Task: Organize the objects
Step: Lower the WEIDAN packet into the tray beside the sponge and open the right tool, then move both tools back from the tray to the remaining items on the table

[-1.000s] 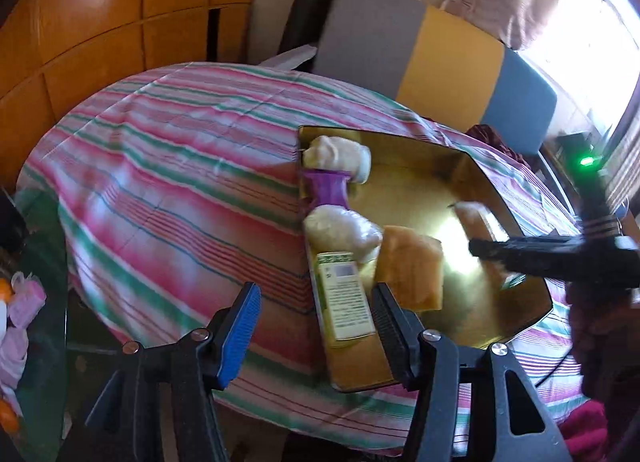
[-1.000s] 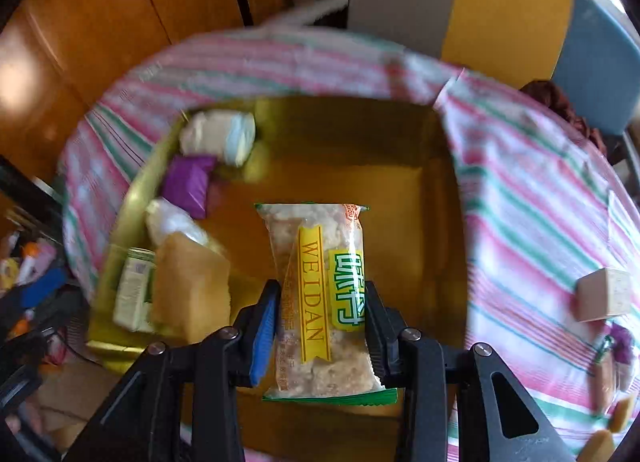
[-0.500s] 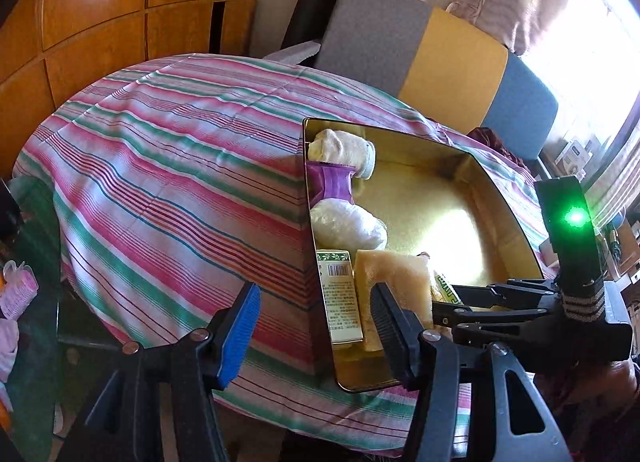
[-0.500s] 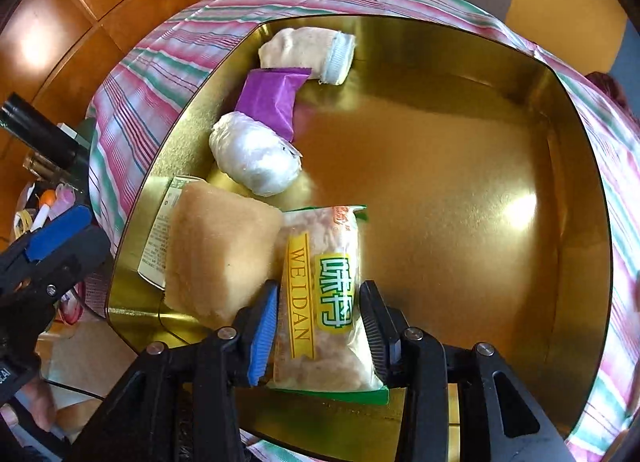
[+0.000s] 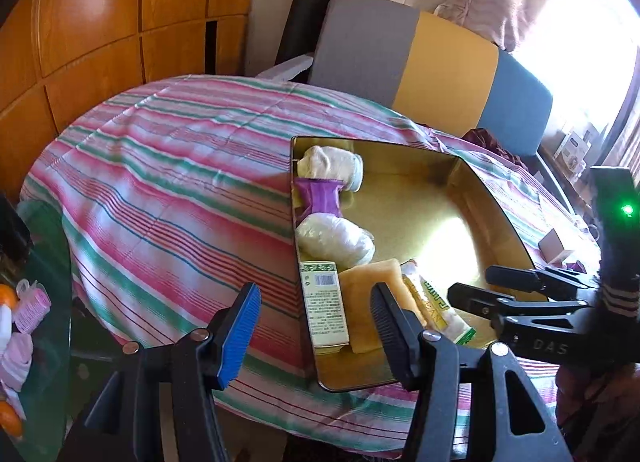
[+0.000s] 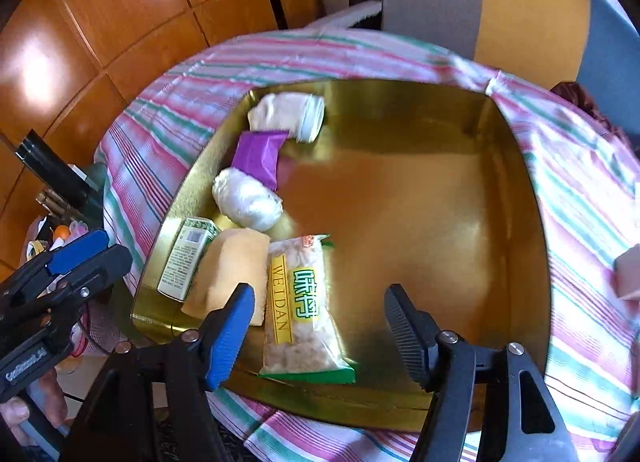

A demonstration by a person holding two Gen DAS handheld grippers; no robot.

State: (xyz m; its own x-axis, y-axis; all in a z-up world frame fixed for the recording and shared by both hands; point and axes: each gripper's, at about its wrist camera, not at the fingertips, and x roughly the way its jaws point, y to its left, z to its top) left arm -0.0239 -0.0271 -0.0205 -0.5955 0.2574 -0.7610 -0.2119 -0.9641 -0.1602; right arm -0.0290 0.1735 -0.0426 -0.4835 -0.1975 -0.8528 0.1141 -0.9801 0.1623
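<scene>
A gold tray [image 6: 440,202] sits on the striped tablecloth [image 5: 160,182]. Along its left wall lie a white roll [image 6: 288,114], a purple packet [image 6: 258,154], a white wrapped ball [image 6: 246,198], a green-and-white box [image 6: 186,262] and an orange block [image 6: 232,270]. A yellow-green snack packet [image 6: 300,310] lies flat next to the block. My right gripper [image 6: 320,298] hovers above it, jaws opening, pads clear of the packet. My left gripper [image 5: 316,294] is open and holds nothing, just off the tray's near left corner.
A grey, yellow and blue chair back [image 5: 420,58] stands behind the table, with wooden wall panels [image 5: 100,22] to the left. A small pale cube [image 5: 554,246] rests on the cloth right of the tray. A glass side table [image 5: 40,262] with clutter is at the far left.
The right gripper brought the snack packet down into the tray beside the orange block, then its jaws spread and let go of it. The left gripper stayed put.
</scene>
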